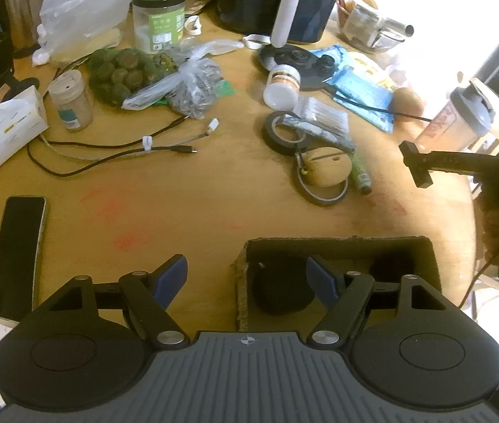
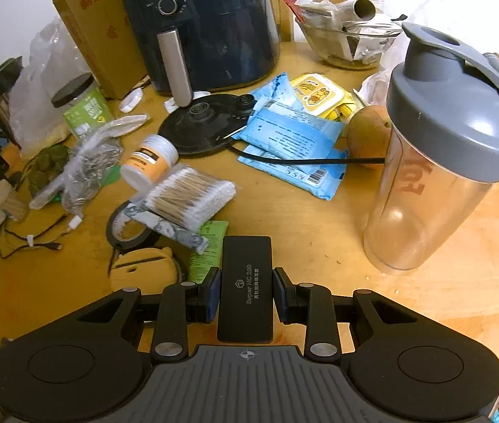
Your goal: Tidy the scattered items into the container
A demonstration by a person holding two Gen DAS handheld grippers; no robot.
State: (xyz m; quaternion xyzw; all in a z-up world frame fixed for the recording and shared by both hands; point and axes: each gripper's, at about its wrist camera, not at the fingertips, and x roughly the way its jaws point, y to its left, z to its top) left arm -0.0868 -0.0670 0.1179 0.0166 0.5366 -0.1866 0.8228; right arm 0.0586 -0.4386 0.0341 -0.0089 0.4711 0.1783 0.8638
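Gripping a black box [image 2: 246, 289], the right tool [image 2: 246, 290] pinches its sides.

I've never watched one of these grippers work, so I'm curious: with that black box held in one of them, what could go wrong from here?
The right gripper pinches the black box only by its narrow sides, so it might slip or twist on the way to the container. The tall shaker bottle stands close by, so a wide swing could topple it. The open left gripper hangs at the container's mouth and may get in the way.
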